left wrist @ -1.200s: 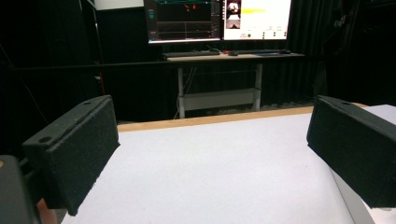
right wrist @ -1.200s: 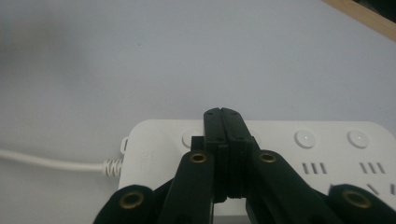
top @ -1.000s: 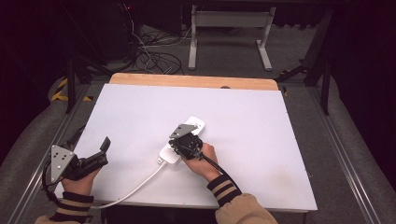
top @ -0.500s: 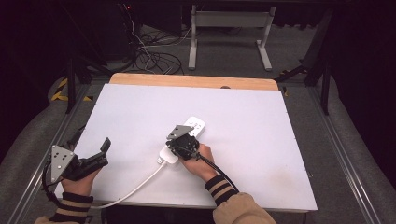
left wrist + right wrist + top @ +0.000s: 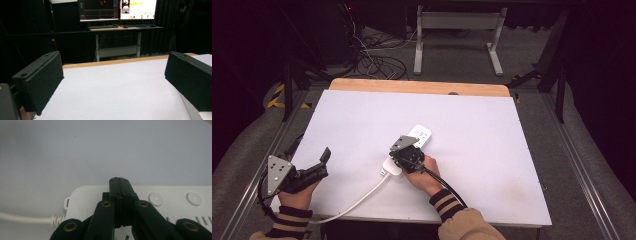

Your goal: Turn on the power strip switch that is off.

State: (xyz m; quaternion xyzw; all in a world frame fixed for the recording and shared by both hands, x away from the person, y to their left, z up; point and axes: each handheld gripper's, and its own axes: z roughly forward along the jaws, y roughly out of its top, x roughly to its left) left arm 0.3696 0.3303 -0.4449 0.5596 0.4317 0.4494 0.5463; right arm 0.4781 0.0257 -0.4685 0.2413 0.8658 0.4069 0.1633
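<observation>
On the near middle of the worktop (image 5: 492, 130) lies the white power strip (image 5: 418, 136), its cable (image 5: 357, 202) running to the near left. Your right claw (image 5: 119, 182) is clenched with nothing between the jaws, its tip over the strip's cable end, beside two round buttons (image 5: 155, 199). If you mean to press a button, move sideways first and push straight down. Your left claw (image 5: 112, 82) is released, wide and empty, at the near left edge.

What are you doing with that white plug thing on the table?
A person is working at a white table with a gripper in each hand. The right gripper has its jaws shut together, tips down over the cable end of a white power strip, near its round buttons. Whether it touches the strip is hard to tell. The left gripper waits open at the table's near left corner, holding nothing.
</observation>
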